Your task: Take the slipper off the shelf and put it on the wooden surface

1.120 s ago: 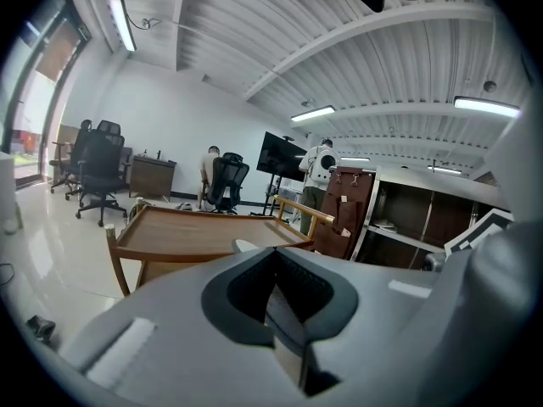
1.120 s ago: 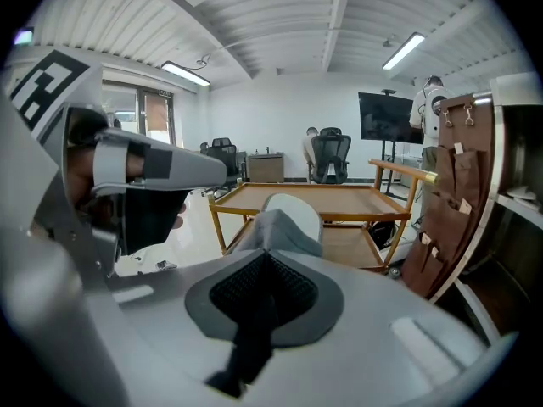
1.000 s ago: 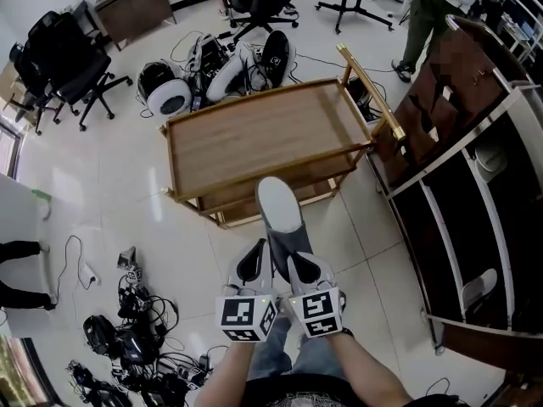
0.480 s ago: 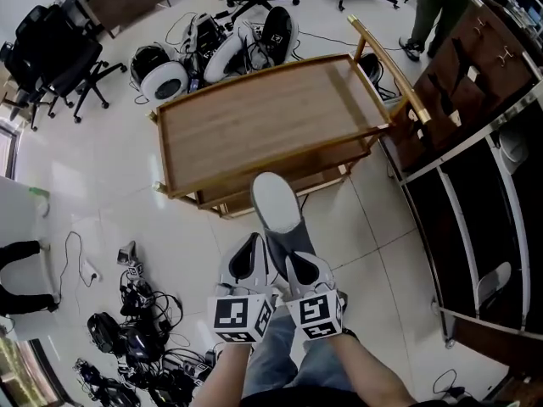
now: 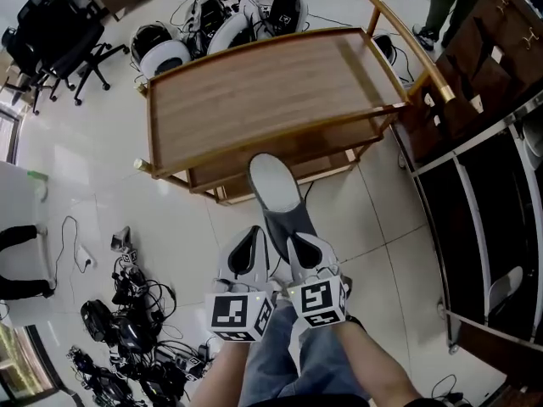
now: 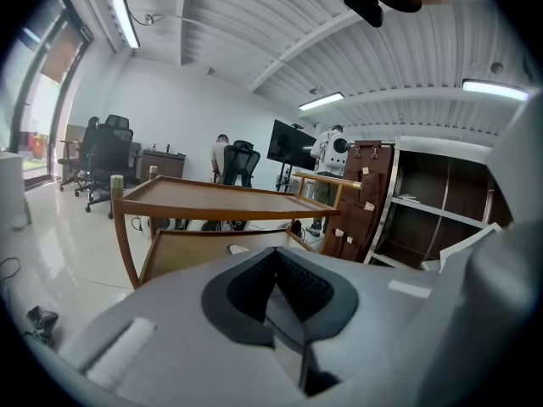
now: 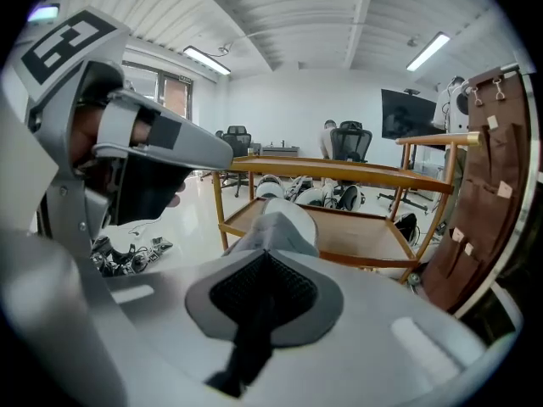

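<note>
A grey slipper (image 5: 276, 195) with a white toe sticks out forward from my right gripper (image 5: 307, 257), which is shut on its heel end. In the right gripper view the slipper (image 7: 284, 219) rises just past the closed jaws of the right gripper (image 7: 259, 312) and points at the cart. My left gripper (image 5: 248, 259) rides close beside it on the left, shut, with nothing seen held. The wooden cart (image 5: 263, 91) stands right ahead, its top bare. The slipper's toe overlaps the cart's near edge in the head view, still in the air.
A dark shelf unit (image 5: 484, 219) runs along the right, with another pale slipper (image 5: 506, 285) on a low shelf. Tangled cables (image 5: 127, 329) lie on the floor at the left. White machine parts (image 5: 221, 28) and office chairs (image 5: 51, 41) sit beyond the cart.
Both grippers and the slipper have come closer to the cart, which now sits larger and nearer in the head view. The grip on the slipper is unchanged.
</note>
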`<move>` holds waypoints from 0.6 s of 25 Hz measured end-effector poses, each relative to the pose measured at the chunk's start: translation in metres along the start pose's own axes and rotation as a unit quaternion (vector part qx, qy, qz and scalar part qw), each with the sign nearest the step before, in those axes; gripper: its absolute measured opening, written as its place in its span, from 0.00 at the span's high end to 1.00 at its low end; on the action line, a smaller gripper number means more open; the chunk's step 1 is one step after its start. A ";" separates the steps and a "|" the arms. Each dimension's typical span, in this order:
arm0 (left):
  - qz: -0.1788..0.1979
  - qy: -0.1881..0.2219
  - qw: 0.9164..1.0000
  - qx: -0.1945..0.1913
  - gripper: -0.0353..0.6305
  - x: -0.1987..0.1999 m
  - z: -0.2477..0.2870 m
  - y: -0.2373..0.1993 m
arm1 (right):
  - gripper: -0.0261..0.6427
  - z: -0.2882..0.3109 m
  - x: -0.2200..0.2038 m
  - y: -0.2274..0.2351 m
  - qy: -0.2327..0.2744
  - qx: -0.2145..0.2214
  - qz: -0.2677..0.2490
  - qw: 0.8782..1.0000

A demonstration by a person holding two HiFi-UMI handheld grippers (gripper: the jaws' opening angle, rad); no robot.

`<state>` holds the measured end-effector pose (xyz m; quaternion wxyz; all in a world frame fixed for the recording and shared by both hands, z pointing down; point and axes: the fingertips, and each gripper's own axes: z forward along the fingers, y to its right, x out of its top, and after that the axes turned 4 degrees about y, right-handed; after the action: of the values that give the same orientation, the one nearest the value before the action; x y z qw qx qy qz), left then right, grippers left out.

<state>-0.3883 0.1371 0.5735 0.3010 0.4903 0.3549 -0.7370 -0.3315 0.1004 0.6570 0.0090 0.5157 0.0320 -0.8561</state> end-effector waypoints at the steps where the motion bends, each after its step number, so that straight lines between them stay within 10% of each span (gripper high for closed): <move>1: 0.002 0.003 1.000 0.001 0.94 -0.005 0.002 -0.002 | 0.94 0.007 -0.003 0.002 0.004 0.000 -0.002 1.000; 15: 0.018 0.039 0.999 0.017 0.94 -0.048 0.064 -0.057 | 0.94 0.135 -0.028 0.027 0.033 -0.020 -0.018 0.999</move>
<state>-0.4494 0.1215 0.6483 0.2918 0.5302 0.3452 -0.7174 -0.4368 0.0639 0.7432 0.0026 0.5430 0.0585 -0.8377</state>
